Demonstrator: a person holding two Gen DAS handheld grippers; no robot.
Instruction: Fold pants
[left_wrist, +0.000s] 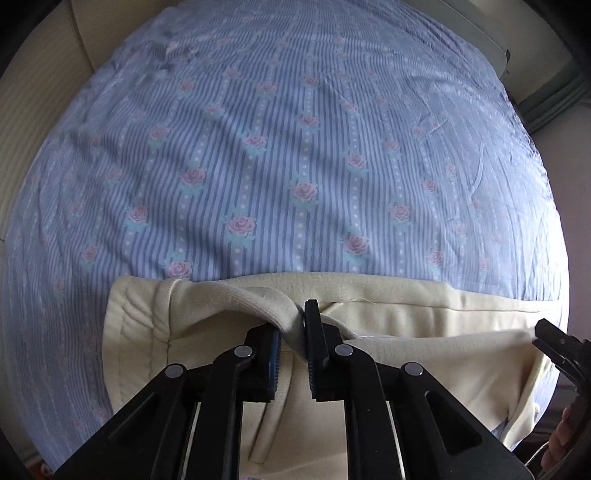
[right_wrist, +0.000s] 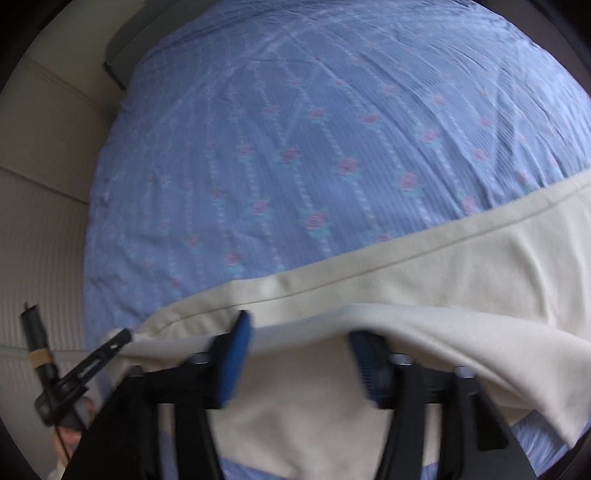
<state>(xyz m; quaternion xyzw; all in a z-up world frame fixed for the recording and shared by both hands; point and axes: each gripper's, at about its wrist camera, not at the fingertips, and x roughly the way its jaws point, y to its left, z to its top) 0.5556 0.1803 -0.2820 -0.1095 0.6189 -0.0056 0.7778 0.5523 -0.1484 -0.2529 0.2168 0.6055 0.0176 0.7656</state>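
Pants (left_wrist: 406, 332) lie doubled along the bed's (left_wrist: 295, 147) near edge, a lengthwise fold just laid. Left gripper (left_wrist: 291, 343) pinches the ribbed waistband; right gripper (right_wrist: 299, 354) stands open, cloth draped loosely over it. Next, I judge: release, then fold crosswise.

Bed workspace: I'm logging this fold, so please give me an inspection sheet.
Surface: blue striped rose-print bedsheet, wrinkled.
Job's things: cream pants lying along the near edge of the bed.
Clutter: nothing seen.
Grippers: left hand-held gripper shut on a ribbed band of the pants; right hand-held gripper open, a fabric edge draped over its fingers.
Cables: thin cable by the left hand-held gripper.
Surroundings: beige padded panels.
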